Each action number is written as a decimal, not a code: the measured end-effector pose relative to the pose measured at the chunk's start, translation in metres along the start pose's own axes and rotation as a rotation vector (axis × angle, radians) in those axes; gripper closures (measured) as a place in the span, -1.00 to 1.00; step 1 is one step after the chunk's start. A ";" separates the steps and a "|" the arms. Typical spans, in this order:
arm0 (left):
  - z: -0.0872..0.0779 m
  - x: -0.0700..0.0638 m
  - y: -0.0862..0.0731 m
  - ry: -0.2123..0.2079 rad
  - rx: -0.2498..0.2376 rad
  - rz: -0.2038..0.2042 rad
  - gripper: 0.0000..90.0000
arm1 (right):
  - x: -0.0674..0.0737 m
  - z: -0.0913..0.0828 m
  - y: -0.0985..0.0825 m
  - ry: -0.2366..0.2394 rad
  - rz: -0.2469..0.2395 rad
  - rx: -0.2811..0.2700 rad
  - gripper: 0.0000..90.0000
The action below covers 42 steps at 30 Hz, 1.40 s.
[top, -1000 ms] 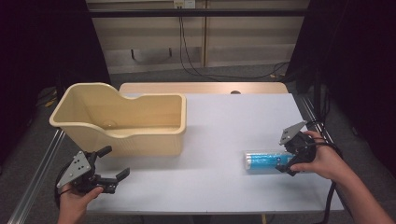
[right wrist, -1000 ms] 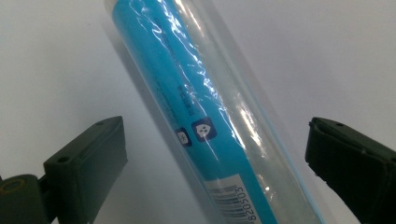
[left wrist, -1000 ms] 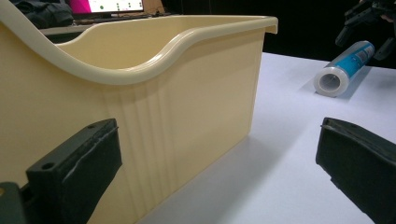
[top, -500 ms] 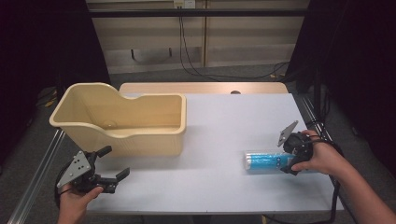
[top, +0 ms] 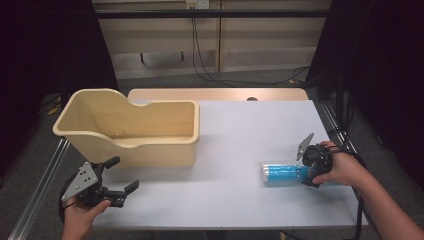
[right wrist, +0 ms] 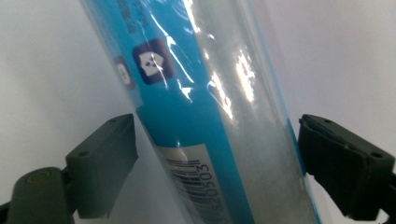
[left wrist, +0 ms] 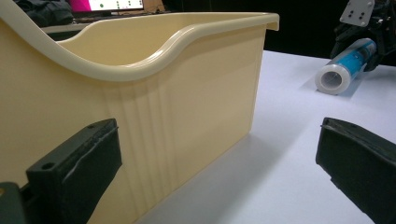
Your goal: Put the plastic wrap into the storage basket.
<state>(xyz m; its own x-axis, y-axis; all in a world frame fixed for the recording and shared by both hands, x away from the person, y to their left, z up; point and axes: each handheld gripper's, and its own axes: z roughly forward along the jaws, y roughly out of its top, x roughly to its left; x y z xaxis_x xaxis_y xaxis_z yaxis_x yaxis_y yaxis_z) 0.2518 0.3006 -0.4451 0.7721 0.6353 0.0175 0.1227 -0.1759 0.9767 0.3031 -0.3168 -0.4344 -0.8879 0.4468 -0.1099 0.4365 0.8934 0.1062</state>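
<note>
A roll wrapped in clear film with a blue label (top: pixel 284 174) lies on its side on the white table (top: pixel 250 135), at the right. My right gripper (top: pixel 304 173) reaches over its right end. In the right gripper view the roll (right wrist: pixel 210 116) runs between the jaws of this gripper (right wrist: pixel 217 158). The jaws have just been closing and the pads stand right at its sides without visibly pressing. My left gripper (top: pixel 121 174) is open at the front left, next to the beige bin (top: pixel 125 137), with nothing between its jaws (left wrist: pixel 217 163).
The beige bin (left wrist: pixel 187 70) has a scooped rim and stands at the left back of the table. In the left gripper view the roll (left wrist: pixel 343 70) lies far right, with the right gripper (left wrist: pixel 369 28) over it. Dark floor and cables lie beyond the table.
My right gripper has come down onto the right end of the roll and its jaws have narrowed around it. The left gripper, the roll and the bin have stayed in place.
</note>
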 end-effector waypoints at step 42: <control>0.000 0.000 0.001 0.012 -0.002 0.006 -1.00 | -0.012 -0.003 0.034 0.101 -0.003 -0.003 -0.30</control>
<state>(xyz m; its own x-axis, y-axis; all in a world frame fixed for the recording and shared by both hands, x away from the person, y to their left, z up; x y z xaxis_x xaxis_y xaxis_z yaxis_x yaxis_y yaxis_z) 0.2521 0.3006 -0.4444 0.7653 0.6432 0.0262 0.1164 -0.1782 0.9771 0.3279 -0.2913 -0.4270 -0.8994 0.4371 -0.0101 0.4335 0.8945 0.1090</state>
